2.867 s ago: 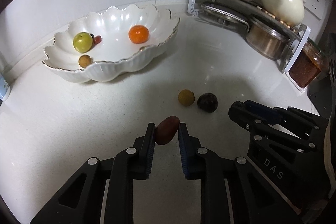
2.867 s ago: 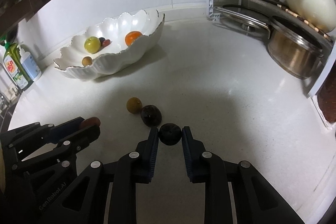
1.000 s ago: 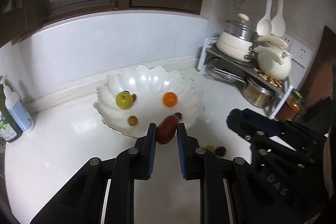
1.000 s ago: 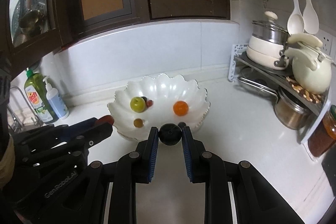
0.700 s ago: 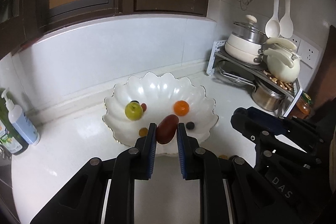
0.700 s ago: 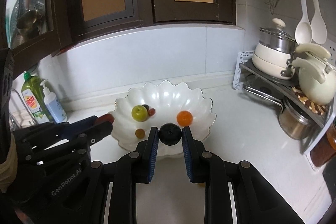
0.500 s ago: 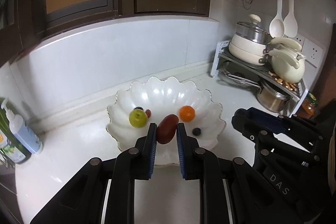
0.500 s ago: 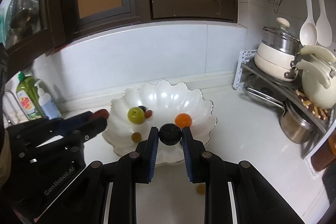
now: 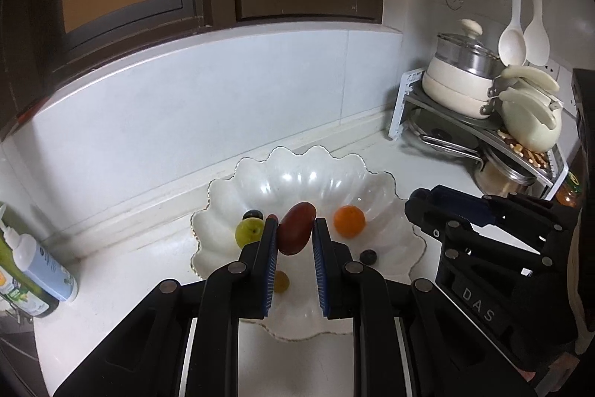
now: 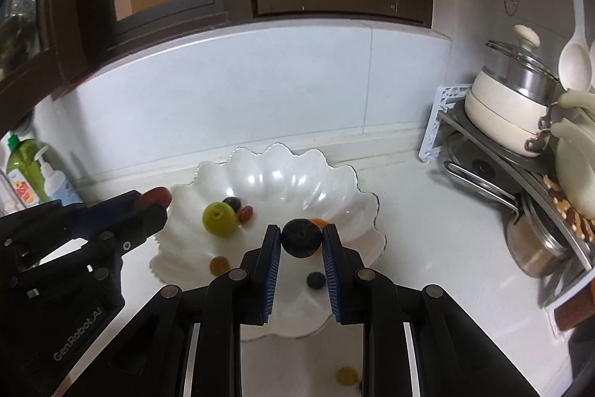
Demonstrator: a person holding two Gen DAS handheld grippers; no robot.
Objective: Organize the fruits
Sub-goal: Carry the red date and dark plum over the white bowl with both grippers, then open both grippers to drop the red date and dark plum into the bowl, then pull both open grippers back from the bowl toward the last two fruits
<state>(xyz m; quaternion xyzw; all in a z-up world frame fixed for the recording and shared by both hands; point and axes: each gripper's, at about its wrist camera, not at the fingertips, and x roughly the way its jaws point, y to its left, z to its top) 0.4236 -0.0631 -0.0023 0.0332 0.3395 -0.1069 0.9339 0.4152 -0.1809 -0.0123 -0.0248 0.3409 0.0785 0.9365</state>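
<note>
Black plastic jaws of the left hand-held gripper are pinching a reddish-brown oval fruit, hanging above the white scalloped bowl. The right hand-held gripper is pinching a round dark fruit over the same bowl. Lying inside are a green fruit, an orange fruit and smaller dark and brown ones. The bowl is sitting on the white counter near its back edge; a pot rack is standing in the far right corner.
</note>
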